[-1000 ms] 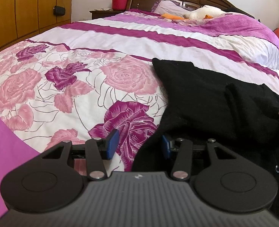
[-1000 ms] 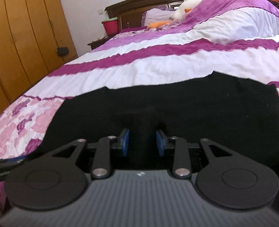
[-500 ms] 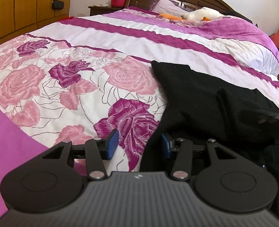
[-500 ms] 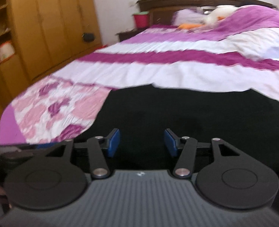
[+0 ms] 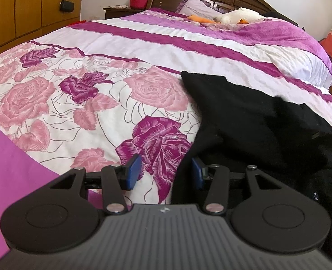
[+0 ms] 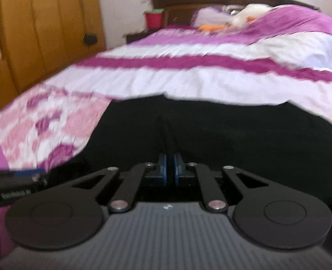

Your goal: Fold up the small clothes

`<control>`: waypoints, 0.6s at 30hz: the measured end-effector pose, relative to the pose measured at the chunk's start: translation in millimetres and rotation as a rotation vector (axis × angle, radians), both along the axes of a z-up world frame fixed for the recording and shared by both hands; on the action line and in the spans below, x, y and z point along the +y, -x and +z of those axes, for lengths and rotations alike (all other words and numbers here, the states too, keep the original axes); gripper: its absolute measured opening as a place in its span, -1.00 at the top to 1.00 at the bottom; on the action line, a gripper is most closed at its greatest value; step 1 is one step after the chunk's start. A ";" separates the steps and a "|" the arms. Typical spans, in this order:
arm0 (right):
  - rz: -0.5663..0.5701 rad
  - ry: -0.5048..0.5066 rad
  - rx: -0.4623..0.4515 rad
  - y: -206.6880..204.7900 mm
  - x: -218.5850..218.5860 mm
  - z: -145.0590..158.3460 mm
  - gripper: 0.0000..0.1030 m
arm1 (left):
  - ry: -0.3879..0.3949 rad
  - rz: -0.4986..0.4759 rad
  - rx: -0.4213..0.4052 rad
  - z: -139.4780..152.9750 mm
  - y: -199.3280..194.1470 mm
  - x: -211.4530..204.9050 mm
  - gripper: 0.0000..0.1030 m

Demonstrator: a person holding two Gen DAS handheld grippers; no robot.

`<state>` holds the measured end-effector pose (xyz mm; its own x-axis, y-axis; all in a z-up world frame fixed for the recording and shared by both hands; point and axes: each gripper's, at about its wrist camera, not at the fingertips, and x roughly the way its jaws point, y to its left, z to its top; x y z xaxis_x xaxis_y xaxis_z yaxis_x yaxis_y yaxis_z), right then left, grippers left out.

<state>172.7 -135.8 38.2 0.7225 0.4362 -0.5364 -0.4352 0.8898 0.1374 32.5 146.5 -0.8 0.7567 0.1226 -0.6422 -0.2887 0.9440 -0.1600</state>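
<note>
— Where is the black garment (image 5: pixel 244 117)?
— Spread on the bed (image 5: pixel 143 45), beside the dark rose.
— Left gripper (image 5: pixel 163 173)?
— Fingers half open, holding nothing (the cloth's edge lies between them).
— Right gripper (image 6: pixel 170 168)?
— Fingers closed together, pinching a ridge of that garment.

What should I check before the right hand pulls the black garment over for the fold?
1. Right gripper shut: ok, the blue fingers stand almost together.
2. Fabric of the black garment caught between them: cannot tell, the view is blurred, though a ridge of cloth rises from the tips.
3. Left gripper open: ok, clear gap between its fingers.
4. Left gripper on the garment's edge: not ok, the edge lies between the fingers but they do not press on it.
5. Bedspread beside the garment free for the fold: ok, nothing lies there.
</note>
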 end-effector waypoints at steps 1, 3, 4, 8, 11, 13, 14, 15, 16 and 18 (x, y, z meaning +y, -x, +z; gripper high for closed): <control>-0.018 -0.015 -0.015 1.9 -11.0 6.2 0.86 | -0.004 0.000 0.002 -0.2 -0.4 -0.3 -0.03; -0.061 -0.043 -0.039 6.0 -34.2 16.6 0.86 | -0.010 0.000 0.004 0.1 -0.8 -1.1 -0.03; -0.083 -0.053 -0.051 6.7 -46.1 20.4 0.86 | -0.012 0.001 0.005 0.4 -1.1 -1.0 -0.03; -0.174 -0.082 -0.067 11.5 -94.9 25.6 0.86 | -0.020 0.003 0.000 3.6 -1.0 -3.4 -0.03; -0.230 -0.071 -0.029 9.2 -124.7 12.0 0.85 | -0.027 -0.001 -0.006 7.7 -1.1 -6.4 -0.03; -0.274 -0.049 0.028 5.1 -141.9 -4.8 0.82 | -0.036 -0.008 -0.011 10.8 -1.3 -9.1 -0.03; -0.289 -0.043 0.062 3.5 -149.2 -13.0 0.82 | -0.044 -0.015 -0.015 12.9 -1.5 -11.3 -0.03; -0.306 -0.031 0.100 2.4 -155.8 -21.2 0.81 | -0.055 -0.021 -0.018 15.1 -1.7 -13.8 -0.03; -0.317 -0.020 0.130 2.4 -161.0 -27.4 0.81 | -0.068 -0.028 -0.021 17.7 -2.3 -16.0 -0.03; -0.323 -0.023 0.160 6.2 -169.5 -34.5 0.81 | -0.090 -0.044 -0.028 23.1 -4.1 -20.8 -0.03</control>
